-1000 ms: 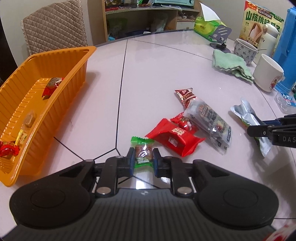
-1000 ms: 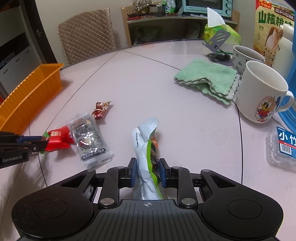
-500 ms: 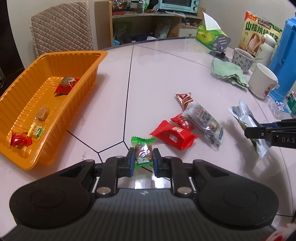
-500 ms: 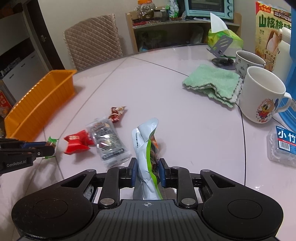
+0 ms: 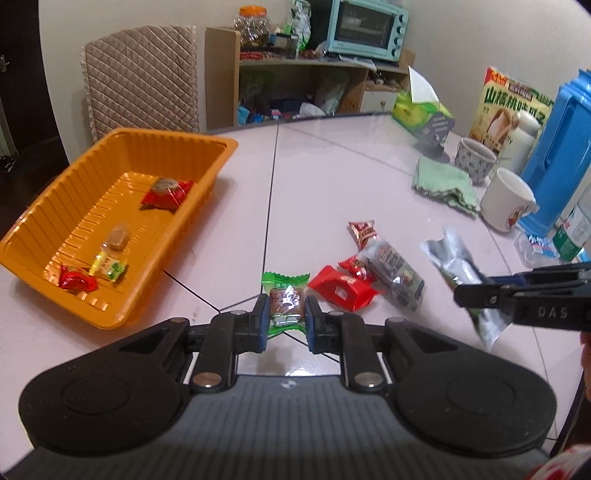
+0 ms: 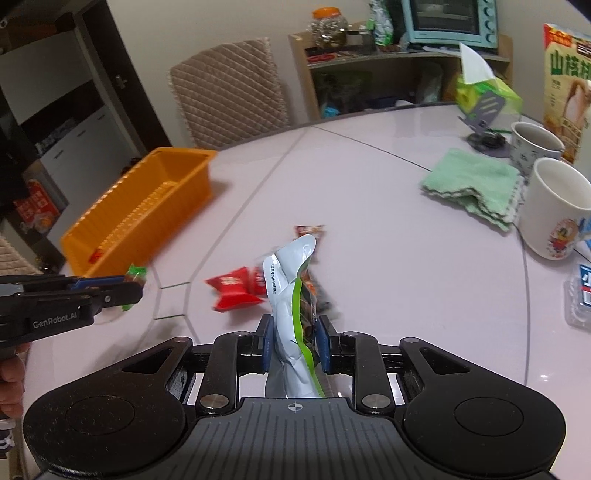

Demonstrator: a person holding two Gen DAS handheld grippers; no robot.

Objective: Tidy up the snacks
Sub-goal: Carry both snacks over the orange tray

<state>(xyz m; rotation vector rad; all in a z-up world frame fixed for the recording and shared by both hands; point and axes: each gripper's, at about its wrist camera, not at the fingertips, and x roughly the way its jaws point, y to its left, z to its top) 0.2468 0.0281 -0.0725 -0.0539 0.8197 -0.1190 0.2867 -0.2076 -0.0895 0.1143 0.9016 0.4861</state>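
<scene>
My left gripper [image 5: 283,317] is shut on a green-wrapped candy [image 5: 285,298], held above the table to the right of the orange tray [image 5: 74,310]. The tray holds several wrapped snacks [image 5: 166,192]. My right gripper [image 6: 293,339] is shut on a silver and green snack pouch [image 6: 291,284], lifted above the table. It shows from the side in the left wrist view [image 5: 476,293]. On the table between them lie a red packet [image 5: 341,291], a clear dark-printed packet [image 5: 395,275] and a small red candy [image 5: 364,230].
A green cloth [image 5: 443,182], two mugs [image 5: 508,199], a blue jug [image 5: 557,147], a tissue box [image 5: 421,110] and a snack box [image 5: 513,107] stand at the right. A chair [image 5: 142,77] and shelf with an oven [image 5: 364,31] lie beyond the table.
Both grippers have risen and pulled back with their snacks held. The tray now shows more fully in the left view, and the right gripper has shifted left toward the loose packets.
</scene>
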